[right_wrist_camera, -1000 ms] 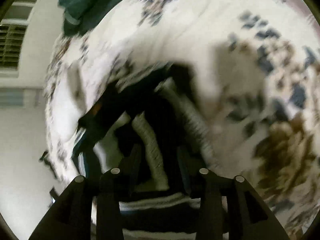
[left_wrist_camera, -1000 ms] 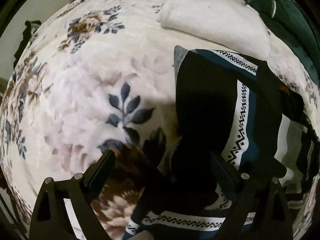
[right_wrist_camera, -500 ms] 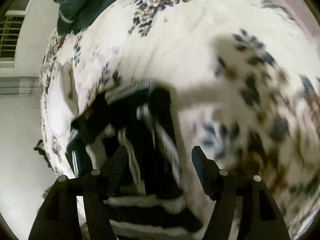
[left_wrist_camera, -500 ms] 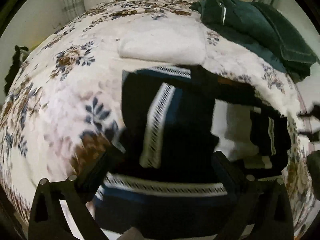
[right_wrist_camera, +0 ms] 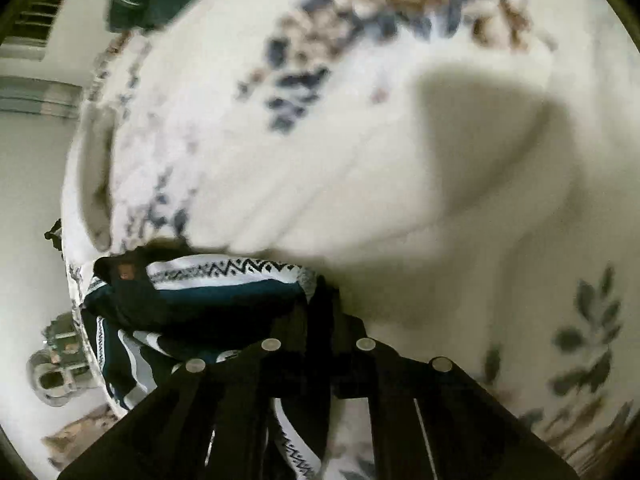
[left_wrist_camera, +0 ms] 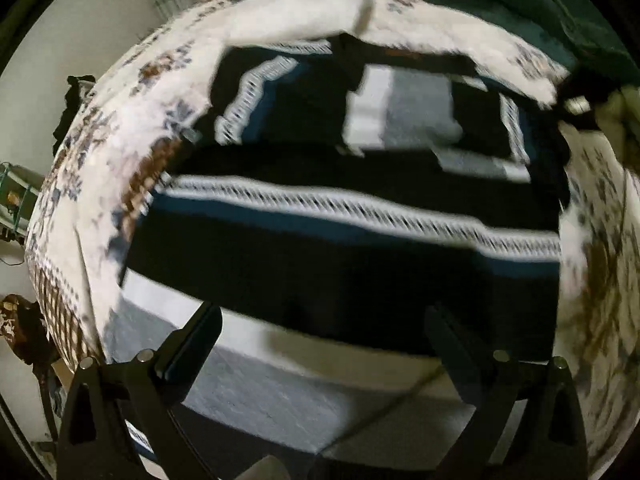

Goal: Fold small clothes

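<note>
Since the earlier frames the left gripper (left_wrist_camera: 320, 340) has been drawn back, so that the whole striped sweater (left_wrist_camera: 344, 216) is now seen spread across the bed (left_wrist_camera: 100, 200), while the right gripper (right_wrist_camera: 320, 312) has been closed down from a wide stance onto the garment's edge. By the left wrist view, the left gripper's fingers are held wide apart over the sweater's near grey band and nothing is gripped. By the right wrist view, the right gripper's fingers are pressed nearly together with a bunched fold of the dark knit between them. The sweater lies toward the middle of the bed, on the floral blanket (right_wrist_camera: 400, 160), with one sleeve folded over its upper part. A soft, limp, fairly thick knit is judged: it will sag and drag on the plush blanket rather than slide, so it is best taken at hem corners or shoulder seams. A folded white towel (left_wrist_camera: 304, 20) and a dark green garment (left_wrist_camera: 520, 4) lie near the bed's far edge, just beyond the sweater; open blanket is left at the right gripper's side for laying a fold.
</note>
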{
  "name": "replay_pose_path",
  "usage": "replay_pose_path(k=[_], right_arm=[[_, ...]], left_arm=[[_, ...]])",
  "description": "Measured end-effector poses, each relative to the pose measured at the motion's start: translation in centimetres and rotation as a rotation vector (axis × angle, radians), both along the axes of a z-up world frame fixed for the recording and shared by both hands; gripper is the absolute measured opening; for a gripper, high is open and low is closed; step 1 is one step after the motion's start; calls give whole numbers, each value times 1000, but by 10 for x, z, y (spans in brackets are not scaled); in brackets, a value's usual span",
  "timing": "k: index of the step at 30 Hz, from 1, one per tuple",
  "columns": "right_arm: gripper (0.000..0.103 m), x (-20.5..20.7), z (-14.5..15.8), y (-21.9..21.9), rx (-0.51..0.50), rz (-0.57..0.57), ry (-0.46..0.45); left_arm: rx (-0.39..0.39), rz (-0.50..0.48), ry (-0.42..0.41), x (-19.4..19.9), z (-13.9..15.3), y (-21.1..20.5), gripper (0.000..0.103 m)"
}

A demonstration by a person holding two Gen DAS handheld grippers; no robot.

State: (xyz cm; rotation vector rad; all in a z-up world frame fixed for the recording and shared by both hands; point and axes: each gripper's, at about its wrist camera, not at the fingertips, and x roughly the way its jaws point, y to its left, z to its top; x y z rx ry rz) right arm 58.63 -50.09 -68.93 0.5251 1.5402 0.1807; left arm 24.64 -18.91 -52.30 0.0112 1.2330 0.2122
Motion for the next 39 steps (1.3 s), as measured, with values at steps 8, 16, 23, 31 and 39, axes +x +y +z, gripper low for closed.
replay_pose_path(k=[8,16,23,31,39], right_arm=[[61,-46,42,-25,161,56,70],[61,-198,54,-104,106,101,243],[61,-230,15,-123,211,15,215],[61,-140,17,-82,349,-86,74],[61,-45,-8,-37,354,-124,60]], left_arm=[[-76,-84,40,-44,15,-48,103],[-193,-219,214,-129,-18,-129,103],[-140,-335,278,-148,-81,-188,18],[-121,-403,169,-182,-54,-171,6],[-120,-436,161,-187,-47,-167,5]])
